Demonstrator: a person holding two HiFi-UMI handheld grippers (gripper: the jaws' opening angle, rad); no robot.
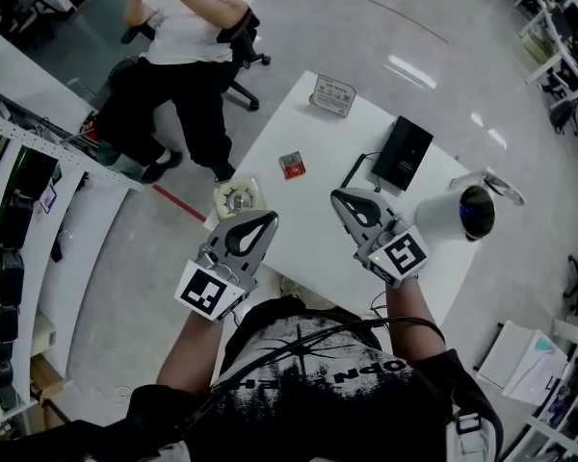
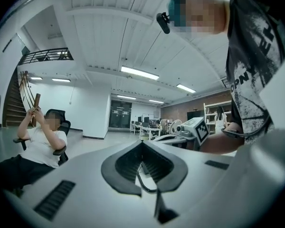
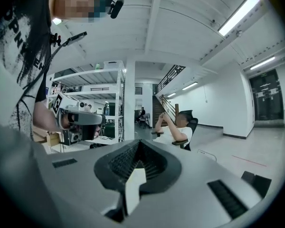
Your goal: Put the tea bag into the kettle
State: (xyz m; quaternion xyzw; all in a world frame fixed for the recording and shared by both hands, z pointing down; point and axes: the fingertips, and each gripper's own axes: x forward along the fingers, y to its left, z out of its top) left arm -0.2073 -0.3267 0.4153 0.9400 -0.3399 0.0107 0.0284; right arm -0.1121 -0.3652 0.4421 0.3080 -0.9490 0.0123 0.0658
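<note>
**Nothing done yet: tea bag lies on the worktop**

The small red square tea bag packet lies on the white worktop, well apart from the white cylindrical kettle at its right edge. The left gripper and the right gripper hover near, jaws closed and empty. Picking up and dropping in are both left to do.

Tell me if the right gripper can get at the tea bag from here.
Probably yes: the tea bag lies in the open on the table, just ahead and left of the right gripper, with nothing between them. Its jaws are shut, though.
</note>
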